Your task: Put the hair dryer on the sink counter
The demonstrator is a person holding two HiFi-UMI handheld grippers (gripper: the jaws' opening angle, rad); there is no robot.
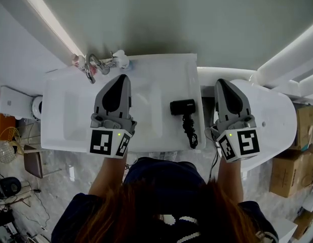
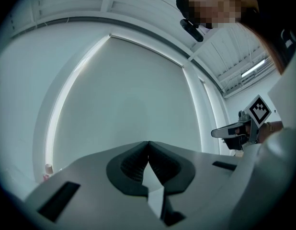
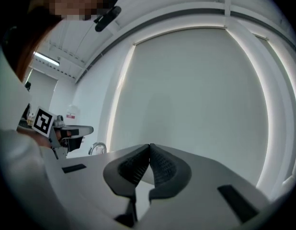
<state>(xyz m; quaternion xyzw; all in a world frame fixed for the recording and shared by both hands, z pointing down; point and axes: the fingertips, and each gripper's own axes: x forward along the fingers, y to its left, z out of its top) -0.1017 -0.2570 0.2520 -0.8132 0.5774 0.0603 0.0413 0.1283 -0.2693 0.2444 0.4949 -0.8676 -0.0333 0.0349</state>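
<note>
A black hair dryer (image 1: 183, 107) lies on the white sink counter (image 1: 169, 70), right of the basin, with its cord (image 1: 191, 130) trailing toward the front edge. My left gripper (image 1: 124, 77) hovers over the basin, shut and empty, its tips meeting (image 2: 148, 143). My right gripper (image 1: 219, 81) is held right of the counter, above the white toilet lid, also shut with nothing in it (image 3: 149, 146). Both grippers point up at the mirror wall. Neither touches the dryer.
A chrome faucet (image 1: 90, 67) and a small white bottle (image 1: 121, 59) sit at the counter's back left. A white toilet (image 1: 278, 115) stands to the right, cardboard boxes (image 1: 293, 166) beyond it. Clutter and a round white device (image 1: 37, 107) lie on the floor at left.
</note>
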